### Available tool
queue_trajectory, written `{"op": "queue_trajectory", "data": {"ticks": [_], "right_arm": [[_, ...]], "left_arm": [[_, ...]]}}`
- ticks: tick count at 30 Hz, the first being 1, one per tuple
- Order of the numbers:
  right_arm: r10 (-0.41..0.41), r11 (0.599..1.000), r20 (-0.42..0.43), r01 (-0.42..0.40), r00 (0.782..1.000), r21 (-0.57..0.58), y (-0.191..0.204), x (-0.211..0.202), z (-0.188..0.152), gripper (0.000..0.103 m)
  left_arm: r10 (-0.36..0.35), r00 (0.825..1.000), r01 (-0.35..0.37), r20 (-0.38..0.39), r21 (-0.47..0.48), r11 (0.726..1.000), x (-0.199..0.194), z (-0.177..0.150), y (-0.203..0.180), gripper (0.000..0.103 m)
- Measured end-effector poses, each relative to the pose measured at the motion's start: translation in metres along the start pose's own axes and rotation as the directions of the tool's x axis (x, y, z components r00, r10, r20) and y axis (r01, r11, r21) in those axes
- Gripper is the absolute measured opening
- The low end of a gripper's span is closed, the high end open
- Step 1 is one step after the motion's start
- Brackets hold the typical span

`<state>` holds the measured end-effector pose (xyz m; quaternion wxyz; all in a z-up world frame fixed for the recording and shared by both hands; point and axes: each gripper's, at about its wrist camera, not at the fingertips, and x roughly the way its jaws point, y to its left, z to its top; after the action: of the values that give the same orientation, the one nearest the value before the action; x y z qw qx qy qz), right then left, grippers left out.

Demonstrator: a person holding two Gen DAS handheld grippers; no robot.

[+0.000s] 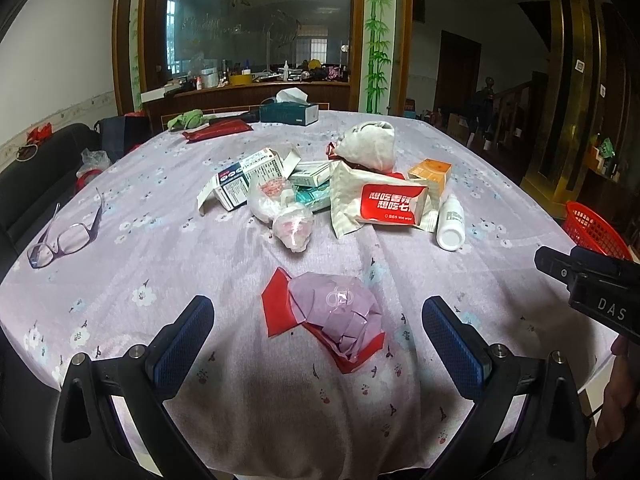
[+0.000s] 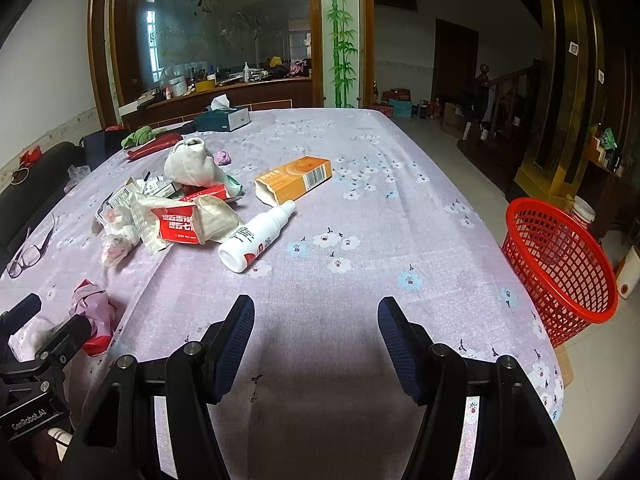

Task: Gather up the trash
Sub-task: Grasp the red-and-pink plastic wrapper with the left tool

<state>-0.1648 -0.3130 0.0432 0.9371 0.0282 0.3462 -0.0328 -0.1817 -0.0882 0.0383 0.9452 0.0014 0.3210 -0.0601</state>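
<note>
White letters "DAS" stand on the black right gripper (image 1: 600, 296) at three o'clock in the left wrist view. "GenRobot.AI" runs along the left gripper (image 2: 28, 420) at eight o'clock. The red wipes packet (image 1: 390, 204) reads "Wet wipe"; its Chinese print I can't make out.

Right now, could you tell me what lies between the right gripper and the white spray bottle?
Only bare flowered tablecloth lies between the open right gripper and the white spray bottle, as the right wrist view shows.
</note>
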Motion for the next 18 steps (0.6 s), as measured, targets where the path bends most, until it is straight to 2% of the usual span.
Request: {"op": "queue_trajectory", "data": {"ticks": [8,15,17,18], "right_arm": [[0.037,0.998,-0.024,-0.036,0.999,0.042,-0.008,0.003,0.002,0.068],[0.119,0.989,-0.063,-0.113,0.991,0.099,-0.015,0.011,0.011,0.068],[0.146,0.985,-0.074,-0.138,0.987,0.108,-0.015,0.015,0.016,0.068],[0.167,0.981,-0.084,-0.157,0.982,0.117,-0.015,0.018,0.019,0.068]], "left_arm": [[-0.024,0.998,0.020,-0.056,-0.067,0.998,0.010,0.005,0.017,0.103],[-0.054,0.991,0.041,-0.121,-0.107,0.993,0.032,0.012,0.029,0.103],[-0.065,0.989,0.052,-0.136,-0.101,0.994,0.038,0.013,0.027,0.100],[-0.067,0.987,0.053,-0.145,-0.094,0.994,0.041,0.013,0.025,0.095]]}}
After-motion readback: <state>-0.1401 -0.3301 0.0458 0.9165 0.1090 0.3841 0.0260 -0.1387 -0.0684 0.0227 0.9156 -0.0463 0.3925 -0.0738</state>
